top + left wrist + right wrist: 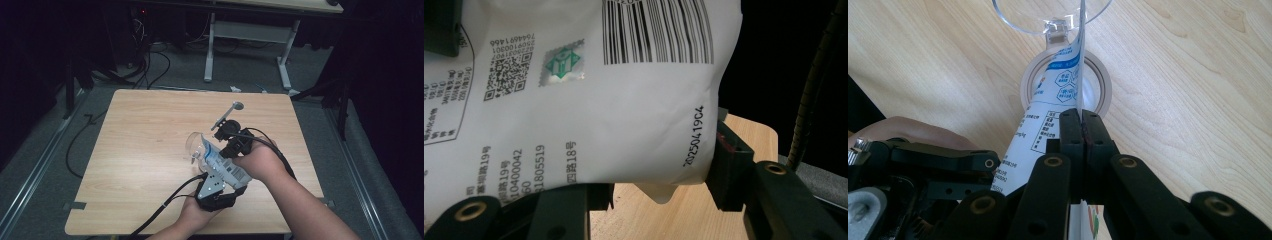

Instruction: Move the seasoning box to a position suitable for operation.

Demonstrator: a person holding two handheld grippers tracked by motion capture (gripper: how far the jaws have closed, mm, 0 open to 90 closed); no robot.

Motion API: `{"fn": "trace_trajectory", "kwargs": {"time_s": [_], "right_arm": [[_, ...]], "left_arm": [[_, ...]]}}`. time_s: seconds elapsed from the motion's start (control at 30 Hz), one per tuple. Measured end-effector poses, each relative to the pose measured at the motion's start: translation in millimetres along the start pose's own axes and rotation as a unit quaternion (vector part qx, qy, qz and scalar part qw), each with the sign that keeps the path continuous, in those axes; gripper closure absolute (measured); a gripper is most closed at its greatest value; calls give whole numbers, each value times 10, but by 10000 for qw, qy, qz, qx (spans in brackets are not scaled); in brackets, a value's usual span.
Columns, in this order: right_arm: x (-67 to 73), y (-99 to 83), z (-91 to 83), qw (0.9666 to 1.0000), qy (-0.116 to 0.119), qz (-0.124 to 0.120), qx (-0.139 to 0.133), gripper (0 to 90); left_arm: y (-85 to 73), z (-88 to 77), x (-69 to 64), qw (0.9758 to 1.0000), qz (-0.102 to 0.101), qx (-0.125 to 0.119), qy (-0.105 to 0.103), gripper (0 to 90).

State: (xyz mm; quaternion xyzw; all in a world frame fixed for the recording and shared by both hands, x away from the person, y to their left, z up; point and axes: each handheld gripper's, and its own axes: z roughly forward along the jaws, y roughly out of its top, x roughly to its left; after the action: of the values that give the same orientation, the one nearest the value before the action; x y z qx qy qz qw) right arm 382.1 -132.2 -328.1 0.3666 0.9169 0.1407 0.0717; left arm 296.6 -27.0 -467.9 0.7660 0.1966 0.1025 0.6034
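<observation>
1. The left gripper (pixel 216 186) grasps the white bag (pixel 226 167) across its body. In the left gripper view the bag (pixel 589 115) fills the span between the two jaws, its printed face with barcode and date code turned to the camera. Its right edge presses against the right jaw's pad, and its lower edge sits just above the left jaw.
2. The right gripper (pixel 231 145) is clenched on the bag's thin top edge. In the right gripper view its two jaws stand pressed together with the edge of the bag (pixel 1058 95) pinched between them and rising straight ahead of the tips.
3. Ahead of the right jaws, the bag's top leans toward a clear cup (pixel 1048 15) on the table (pixel 1188 90). A round lid or ring (pixel 1100 85) lies under the bag just beyond the tips; I cannot tell quite which it is.
4. From above, the cup (pixel 196 146) lies just left of the right jaws and beyond the left ones, touching the bag's far end.
5. A spoon (pixel 227 115) lies on the table (pixel 145 150) beyond the right gripper, near it but apart.
</observation>
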Motion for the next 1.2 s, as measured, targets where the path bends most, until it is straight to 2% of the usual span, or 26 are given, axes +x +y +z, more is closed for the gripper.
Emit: {"fn": "trace_trajectory", "kwargs": {"time_s": [1.2], "right_arm": [[-3,-1,18,10000,-40,50,19,900]], "left_arm": [[3,17,7,10000,-45,-27,-35,537]]}}
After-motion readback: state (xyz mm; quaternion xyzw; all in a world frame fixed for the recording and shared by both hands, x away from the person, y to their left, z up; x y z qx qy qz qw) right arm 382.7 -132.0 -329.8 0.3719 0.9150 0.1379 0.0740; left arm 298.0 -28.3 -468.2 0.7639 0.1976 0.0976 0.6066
